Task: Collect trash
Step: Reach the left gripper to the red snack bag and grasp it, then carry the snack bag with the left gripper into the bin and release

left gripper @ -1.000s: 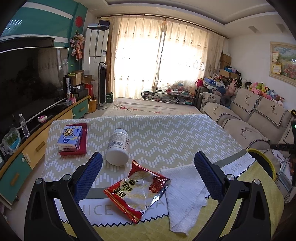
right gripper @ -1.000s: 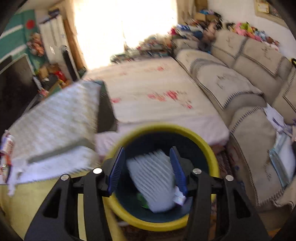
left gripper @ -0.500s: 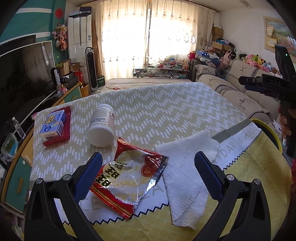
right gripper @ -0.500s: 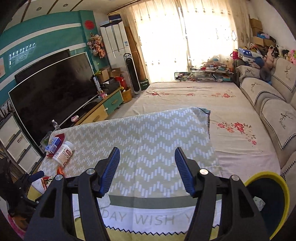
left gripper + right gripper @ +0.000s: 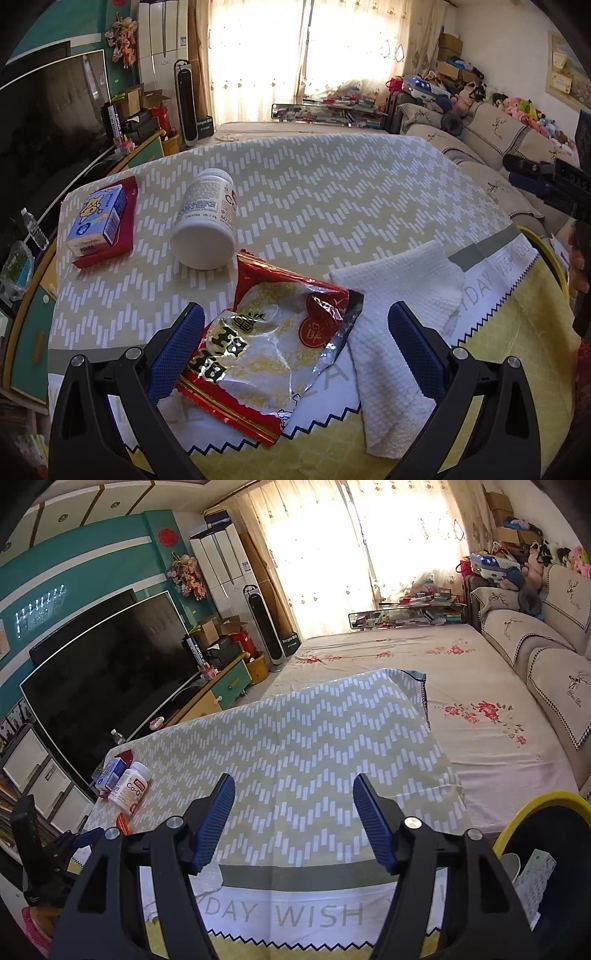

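Left gripper (image 5: 295,339) jaws spread wide, straddling crinkled red-and-silver foil snack wrapper (image 5: 269,350) on chevron tablecloth (image 5: 332,192), pads not touching. White paper towel (image 5: 399,314) just right of wrapper. Right gripper (image 5: 293,818) empty, jaws just been opening, above cloth. Yellow-rimmed bin (image 5: 535,805) at right.

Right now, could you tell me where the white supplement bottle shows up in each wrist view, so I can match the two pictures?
Left wrist view: the white bottle lies on its side left of centre, its base towards the camera, above the red snack wrapper.
Right wrist view: the same bottle is small at the far left, on the table edge.
Shared landmark: the blue carton beside it.
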Tool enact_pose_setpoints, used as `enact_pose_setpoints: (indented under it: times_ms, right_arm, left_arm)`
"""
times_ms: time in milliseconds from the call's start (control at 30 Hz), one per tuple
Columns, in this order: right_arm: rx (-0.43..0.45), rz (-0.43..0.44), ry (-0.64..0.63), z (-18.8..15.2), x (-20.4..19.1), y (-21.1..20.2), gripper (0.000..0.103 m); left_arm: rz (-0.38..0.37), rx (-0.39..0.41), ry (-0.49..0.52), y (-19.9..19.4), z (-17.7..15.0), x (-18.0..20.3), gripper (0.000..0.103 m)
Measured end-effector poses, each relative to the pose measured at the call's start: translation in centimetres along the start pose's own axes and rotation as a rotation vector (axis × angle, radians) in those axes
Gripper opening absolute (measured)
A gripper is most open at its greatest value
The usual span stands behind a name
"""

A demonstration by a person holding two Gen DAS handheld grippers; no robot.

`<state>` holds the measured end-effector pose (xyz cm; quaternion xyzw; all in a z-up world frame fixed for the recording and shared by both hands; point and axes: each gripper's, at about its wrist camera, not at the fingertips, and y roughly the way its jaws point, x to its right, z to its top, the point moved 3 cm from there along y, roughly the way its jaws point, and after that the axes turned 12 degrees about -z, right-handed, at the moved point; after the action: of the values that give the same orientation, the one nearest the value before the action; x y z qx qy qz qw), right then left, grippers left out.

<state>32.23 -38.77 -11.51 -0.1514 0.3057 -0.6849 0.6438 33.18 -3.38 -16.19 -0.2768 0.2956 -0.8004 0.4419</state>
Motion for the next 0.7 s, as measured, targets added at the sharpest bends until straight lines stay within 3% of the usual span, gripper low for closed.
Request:
enact_pose_setpoints:
  times_ms: [133, 267, 367, 467, 533, 700]
  right_arm:
    - [0.001, 0.010, 0.013, 0.2, 0.3, -0.2, 0.063]
    - [-0.006, 0.020, 0.018, 0.1, 0.2, -0.2, 0.063]
    - [-0.006, 0.026, 0.012, 0.1, 0.0, -0.3, 0.063]
    - [-0.008, 0.026, 0.008, 0.0, -0.1, -0.2, 0.063]
    - [-0.011, 0.023, 0.008, 0.0, -0.1, -0.1, 0.063]
    - [-0.016, 0.012, 0.005, -0.1, -0.1, 0.3, 0.063]
  left_arm:
    - [0.056, -0.063, 0.036, 0.9, -0.6, -0.1, 0.098]
    - [0.055, -0.095, 0.034, 0.8, -1.3, -0.5, 0.096]
    - [0.064, -0.108, 0.028, 0.7, -1.7, -0.8, 0.084]
    - [0.052, -0.109, 0.011, 0.3, -1.7, -0.9, 0.062]
    - [0.052, -0.110, 0.006, 0.1, -1.7, -0.9, 0.039]
    - [0.073, -0.084, 0.018, -1.0, -1.6, -0.3, 0.012]
